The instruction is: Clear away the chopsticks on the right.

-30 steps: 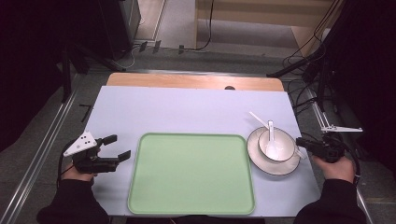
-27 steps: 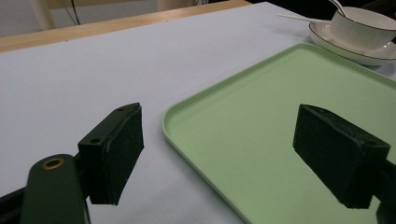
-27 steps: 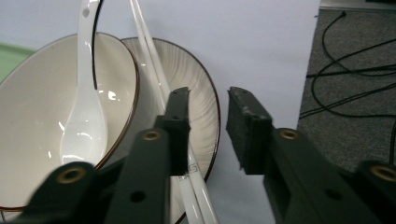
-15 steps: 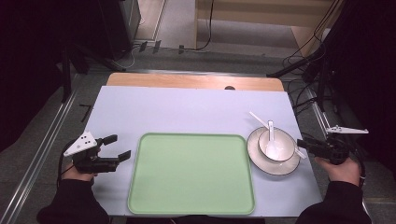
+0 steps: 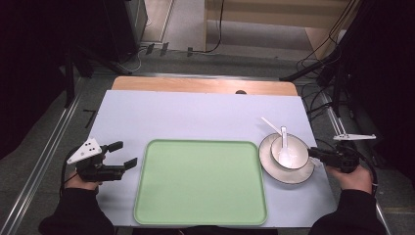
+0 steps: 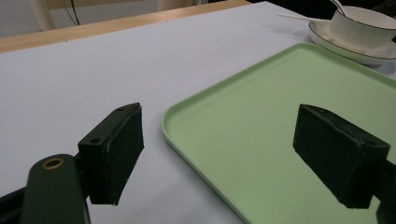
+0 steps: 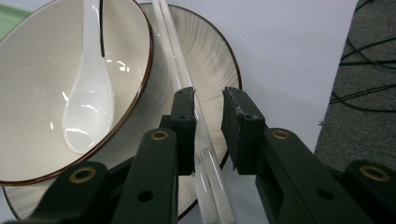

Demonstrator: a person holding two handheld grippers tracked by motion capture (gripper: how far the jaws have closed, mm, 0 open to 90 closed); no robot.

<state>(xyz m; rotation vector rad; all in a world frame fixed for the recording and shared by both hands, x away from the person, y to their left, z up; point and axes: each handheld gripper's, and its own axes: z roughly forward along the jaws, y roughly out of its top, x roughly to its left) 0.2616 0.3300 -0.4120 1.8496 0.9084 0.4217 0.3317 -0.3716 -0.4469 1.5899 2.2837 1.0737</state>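
The 2 white chopsticks (image 7: 196, 135) lie side by side across the right rim of the plate (image 7: 212, 70), just beside the bowl (image 7: 37, 60), their near ends reaching past the plate's edge onto the desk (image 5: 195, 115). In the high view they run behind the bowl (image 5: 289, 152) toward the desk's far side. A white spoon (image 7: 91, 93) rests inside the bowl, handle leaning on its rim. Bowl and plate sit at the desk's right side, just beside the green tray (image 5: 200, 181).

The right claw (image 7: 208, 133) straddles the chopsticks with its jaws narrowly apart; they have just been closing, the left pad is at the sticks, and a gap remains on the right, so nothing is pinched yet.

The left claw (image 6: 243, 154) is spread wide and empty over the tray's left edge (image 6: 187, 135).
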